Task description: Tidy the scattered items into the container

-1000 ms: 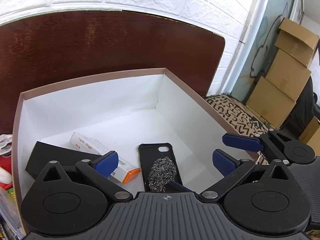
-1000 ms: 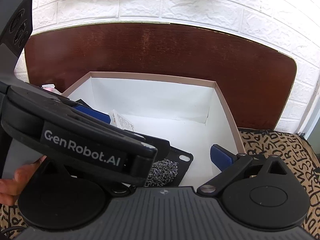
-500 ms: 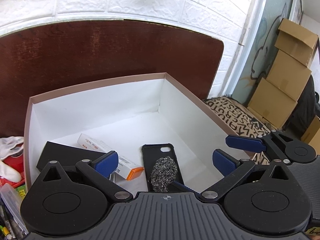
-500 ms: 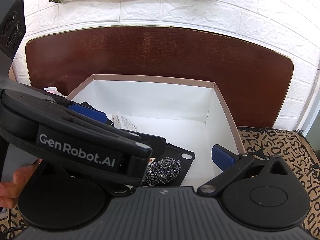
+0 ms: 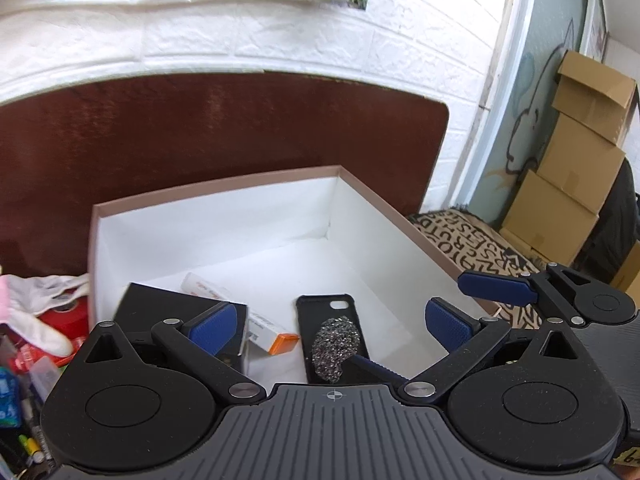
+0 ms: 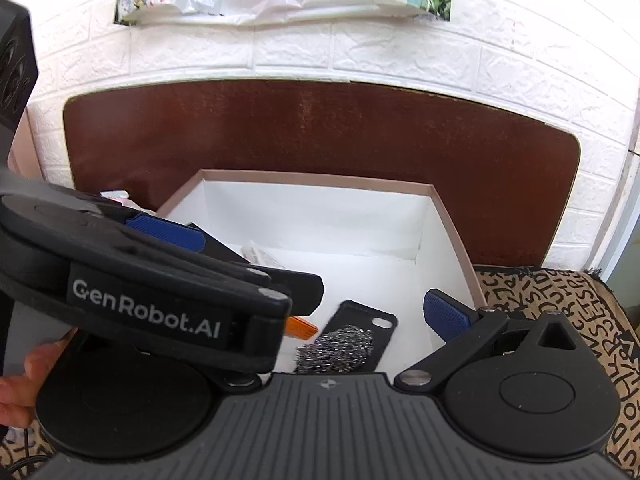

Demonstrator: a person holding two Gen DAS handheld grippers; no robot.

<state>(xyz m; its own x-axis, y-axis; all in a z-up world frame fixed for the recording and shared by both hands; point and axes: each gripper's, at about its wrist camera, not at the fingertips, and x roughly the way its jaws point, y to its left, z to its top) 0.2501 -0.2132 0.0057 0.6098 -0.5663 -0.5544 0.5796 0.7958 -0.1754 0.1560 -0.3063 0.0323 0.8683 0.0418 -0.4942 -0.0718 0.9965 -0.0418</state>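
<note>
Both the left gripper and right gripper are held with jaws released and empty above the box, where the steel scourer lies on the phone case, near side; judged light, springy, snag-prone, best pinched across its middle

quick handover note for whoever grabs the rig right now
Left tool: open, empty, above the box.
Right tool: open, empty, near the box's right wall.
In the box: black case, white-and-orange carton, phone case with the steel scourer on it.
Left: clutter outside the box's left side, red item included.
</note>
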